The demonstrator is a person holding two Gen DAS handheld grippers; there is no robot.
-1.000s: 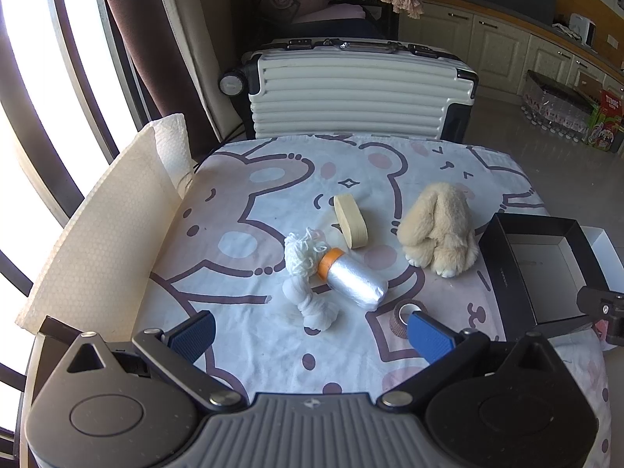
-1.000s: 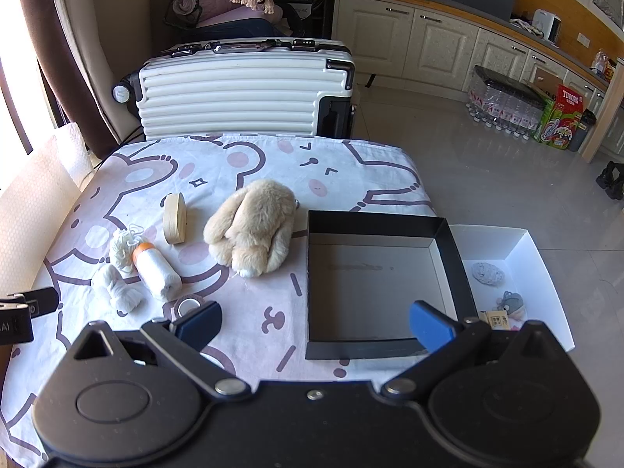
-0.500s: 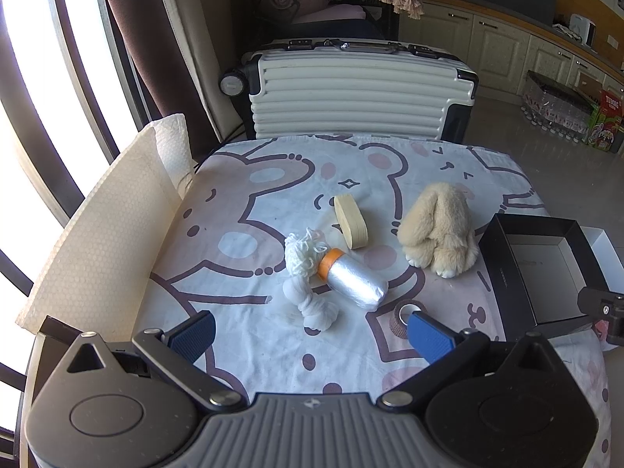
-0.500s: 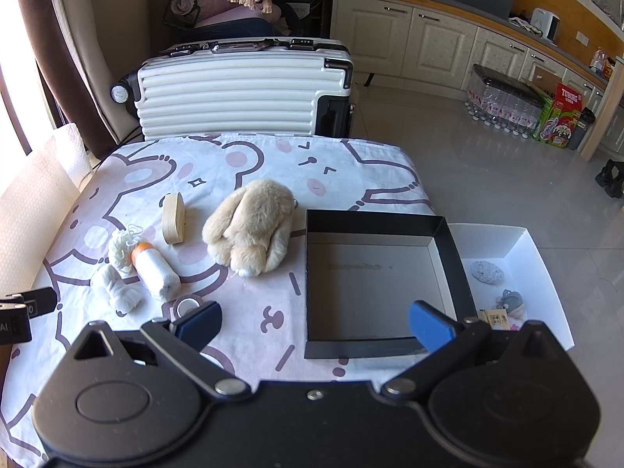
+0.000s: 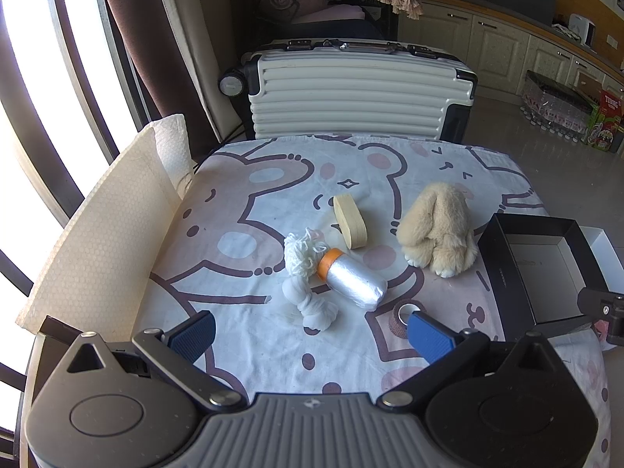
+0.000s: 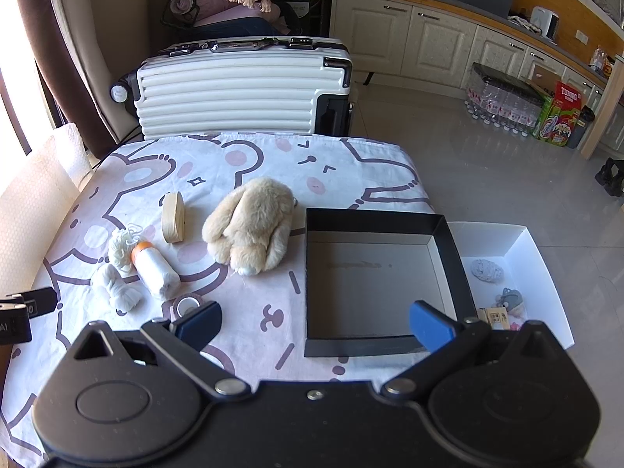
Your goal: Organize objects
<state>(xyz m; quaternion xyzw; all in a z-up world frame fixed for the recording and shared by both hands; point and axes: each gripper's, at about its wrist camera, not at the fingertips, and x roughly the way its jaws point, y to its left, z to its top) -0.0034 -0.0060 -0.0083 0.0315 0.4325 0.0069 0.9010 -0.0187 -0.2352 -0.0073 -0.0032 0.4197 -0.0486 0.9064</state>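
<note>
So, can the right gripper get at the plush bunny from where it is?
Probably yes. The right gripper is open and holds nothing, and the plush bunny lies uncovered on the cloth beside the black box, with nothing between them.

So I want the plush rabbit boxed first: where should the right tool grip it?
Grip the plush rabbit across its rounded body, coming from above. It lies flat on the cloth, long ears and paws splayed toward the camera, and its soft fur should compress. The right tool is open; the black box sits beside the rabbit.
</note>
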